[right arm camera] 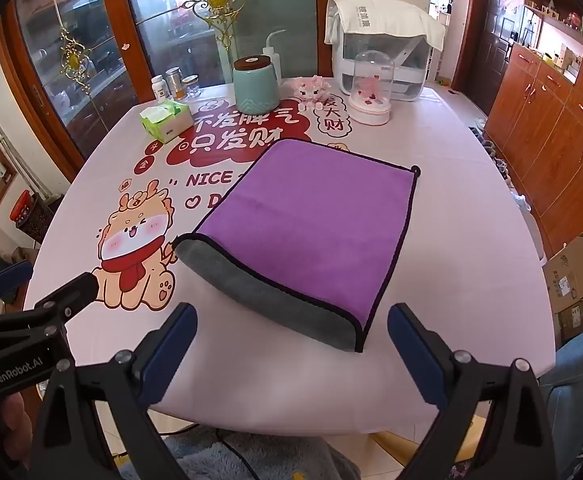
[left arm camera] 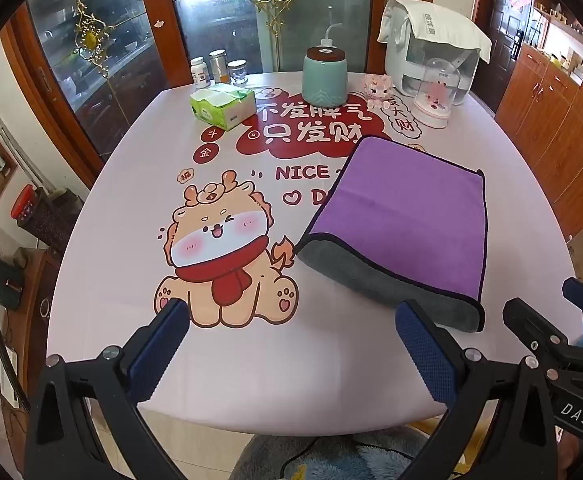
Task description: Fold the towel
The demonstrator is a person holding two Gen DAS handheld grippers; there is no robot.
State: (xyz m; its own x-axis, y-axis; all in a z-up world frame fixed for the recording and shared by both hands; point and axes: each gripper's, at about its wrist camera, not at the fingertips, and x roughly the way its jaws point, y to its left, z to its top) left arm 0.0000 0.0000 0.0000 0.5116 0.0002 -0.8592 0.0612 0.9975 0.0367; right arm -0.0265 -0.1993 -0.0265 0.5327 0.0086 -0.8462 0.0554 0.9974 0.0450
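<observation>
Purple towel [right arm camera: 311,224] lies folded (grey underside showing); both grippers' fingers [left arm camera: 159,348] [right arm camera: 417,356] spread, empty.

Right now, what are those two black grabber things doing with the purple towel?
A person holds a grabber in each hand, and both are open and holding nothing. The left gripper and right gripper hover at the near edge of the table. The purple towel lies flat there, already folded over once, with its grey underside showing at the rounded near fold. Neither gripper touches it.
</observation>
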